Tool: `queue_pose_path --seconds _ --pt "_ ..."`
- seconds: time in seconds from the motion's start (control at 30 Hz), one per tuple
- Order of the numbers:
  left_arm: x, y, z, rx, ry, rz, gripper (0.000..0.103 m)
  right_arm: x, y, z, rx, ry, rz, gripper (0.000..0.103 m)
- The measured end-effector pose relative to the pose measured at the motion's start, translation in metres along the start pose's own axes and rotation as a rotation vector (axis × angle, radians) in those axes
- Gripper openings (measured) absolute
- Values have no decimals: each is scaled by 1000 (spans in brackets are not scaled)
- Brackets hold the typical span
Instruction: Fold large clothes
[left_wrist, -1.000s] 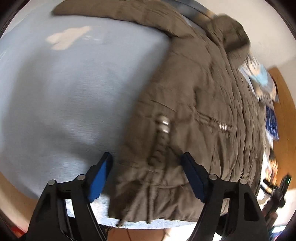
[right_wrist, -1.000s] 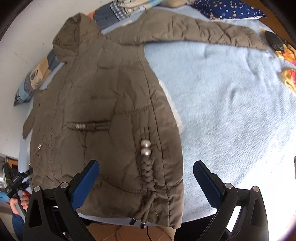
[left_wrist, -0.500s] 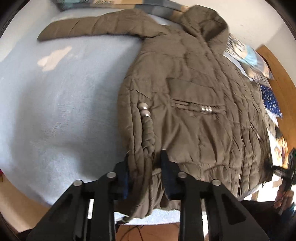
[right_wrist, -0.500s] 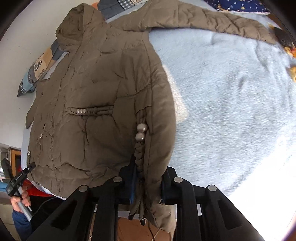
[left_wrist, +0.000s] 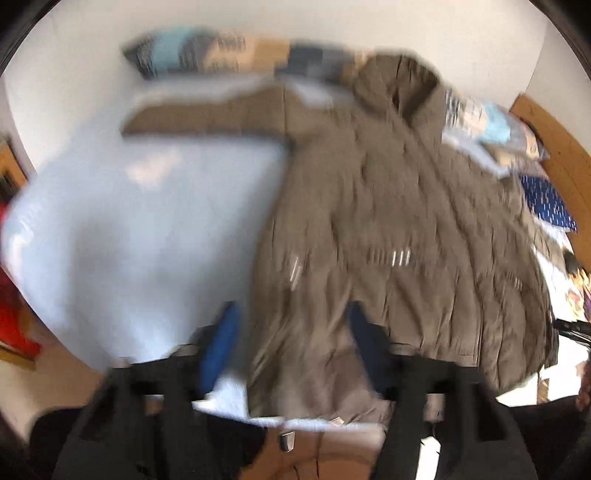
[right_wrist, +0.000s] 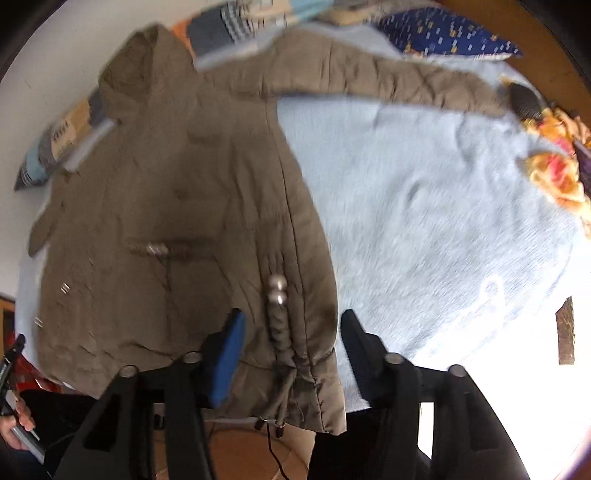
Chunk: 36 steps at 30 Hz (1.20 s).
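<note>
A brown padded hooded jacket (left_wrist: 399, 221) lies spread flat on a light blue blanket (left_wrist: 147, 229), one sleeve stretched out sideways in each view. In the blurred left wrist view, my left gripper (left_wrist: 291, 343) is open, its jaws standing either side of the jacket's bottom corner at the hem. In the right wrist view the jacket (right_wrist: 177, 221) shows a braided cord with two silver beads (right_wrist: 277, 290). My right gripper (right_wrist: 291, 350) is open, its jaws either side of the cord at the hem corner. Neither holds the cloth.
Patterned pillows (left_wrist: 207, 55) lie along the white wall at the head of the bed. A blue starred pillow (right_wrist: 443, 33) and orange floral cloth (right_wrist: 554, 173) sit at the right. A wooden bed frame (left_wrist: 554, 147) borders the bed. The wooden floor (right_wrist: 229, 454) shows below the blanket edge.
Both grippers were shut on the jacket's hem corners half a second ago. Both have opened and let go, and the views pulled back a little.
</note>
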<state>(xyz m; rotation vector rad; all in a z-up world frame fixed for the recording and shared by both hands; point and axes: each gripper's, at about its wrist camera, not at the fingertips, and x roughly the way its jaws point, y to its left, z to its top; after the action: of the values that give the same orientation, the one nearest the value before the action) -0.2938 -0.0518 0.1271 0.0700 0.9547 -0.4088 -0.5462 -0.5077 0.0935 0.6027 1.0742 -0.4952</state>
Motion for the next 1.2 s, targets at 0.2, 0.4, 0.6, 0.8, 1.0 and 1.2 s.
queue_pose_path --seconds 0.2,0.4,0.6,0.8,1.0,1.2 --pt "-38 -55 34 158 -227 82 93 -48 14 24 16 -185 64 61" --pt "-20 -121 55 276 -369 175 93 -57 100 39 -148 -325 104 65" --pt "5 -157 59 299 -375 182 93 -41 177 43 -325 -435 71 73" --pt "46 -163 54 316 -272 220 93 9 203 34 -424 -329 26 74" --pt "76 -160 55 313 -167 264 93 21 207 28 -434 -283 59 74" --pt "82 -161 55 308 -156 255 93 28 207 27 -442 -249 67 74"
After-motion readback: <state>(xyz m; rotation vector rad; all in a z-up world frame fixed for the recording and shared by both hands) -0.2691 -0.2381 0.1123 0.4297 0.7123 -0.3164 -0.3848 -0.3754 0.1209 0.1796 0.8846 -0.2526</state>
